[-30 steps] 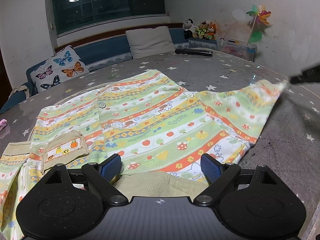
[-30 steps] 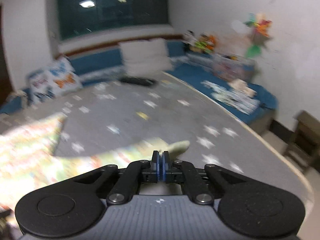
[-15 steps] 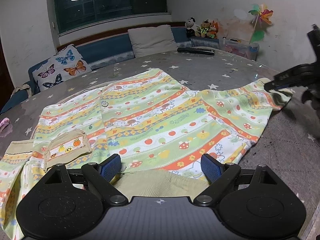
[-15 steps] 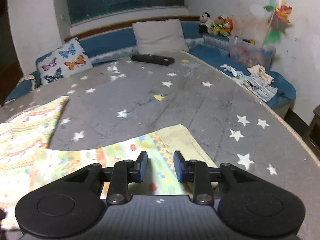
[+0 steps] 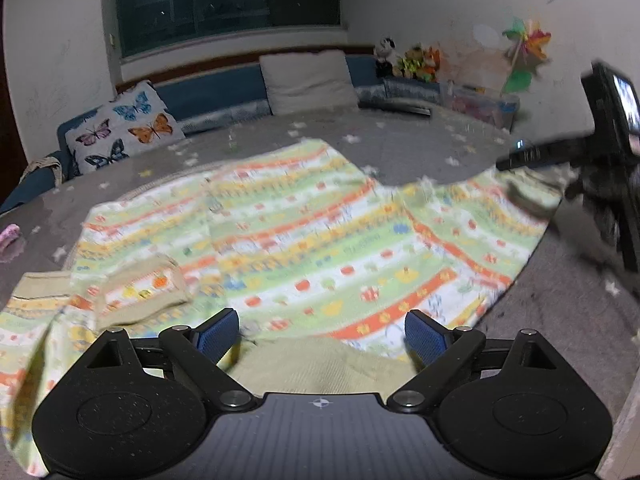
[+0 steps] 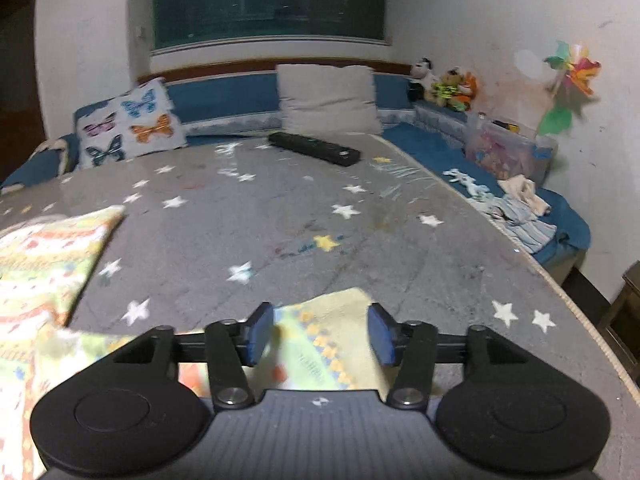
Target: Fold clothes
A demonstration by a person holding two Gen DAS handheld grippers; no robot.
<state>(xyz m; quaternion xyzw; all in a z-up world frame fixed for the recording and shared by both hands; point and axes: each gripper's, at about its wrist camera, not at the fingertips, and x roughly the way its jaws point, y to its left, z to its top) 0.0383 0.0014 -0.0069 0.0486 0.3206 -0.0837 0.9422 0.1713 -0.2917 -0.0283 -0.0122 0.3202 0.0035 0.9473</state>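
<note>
Clothing, a striped patterned garment (image 5: pixel 304 232), is lying spread across the grey star-printed table (image 6: pixel 304 216). Left gripper (image 5: pixel 320 334) is hovering at its near hem, jaws wide apart. At the right, the right gripper (image 6: pixel 320 334) is hanging over the garment's sleeve end (image 6: pixel 328 340), jaws also apart.

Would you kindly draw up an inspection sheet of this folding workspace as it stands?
Surface: grey star-print table, scuffed.
Job's things: patterned garment spread flat; its sleeve end lies between the right tongs' open fingers.
Clutter: black remote; small pink item at the table edge.
Grippers: left tongs open over the hem; right tongs open.
Cables: nothing seen.
Surroundings: butterfly cushion, plush toys, pinwheel, dark window.
</note>
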